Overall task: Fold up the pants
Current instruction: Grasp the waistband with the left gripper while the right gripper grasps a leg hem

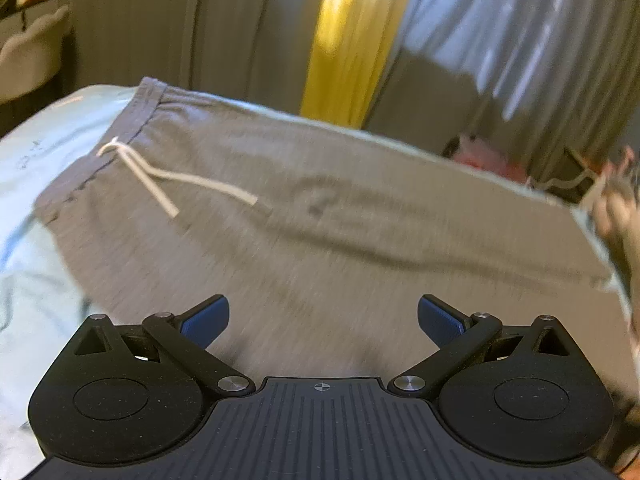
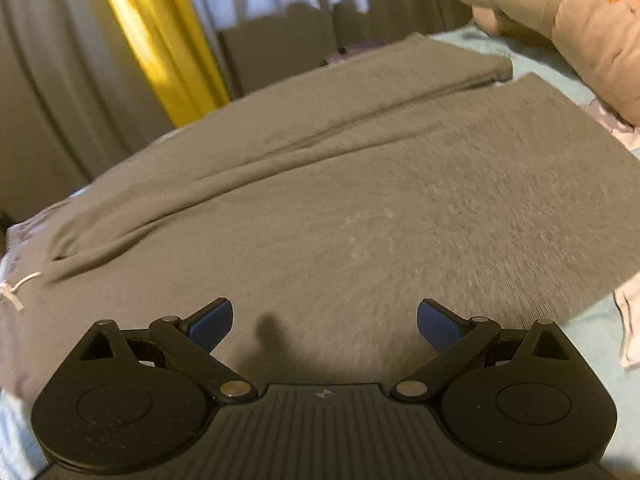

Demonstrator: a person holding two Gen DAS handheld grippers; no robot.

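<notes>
Left wrist view: grey pants [image 1: 320,220] lie spread flat on a bed [image 1: 36,280] with a light blue sheet, waistband [image 1: 120,128] and white drawstring [image 1: 160,176] far left. Right wrist view: both legs [image 2: 360,160] run side by side toward the cuffs [image 2: 500,68], unfolded. Left claw [image 1: 323,320] hovers over the seat, jaws apart, empty. Right claw [image 2: 325,324] hovers over the near leg, jaws apart, empty. Looks like the start: nothing gripped. Next likely needs pinching the near edge at both ends to fold leg onto leg. Plush toy [image 2: 580,28] beyond the cuffs.
</notes>
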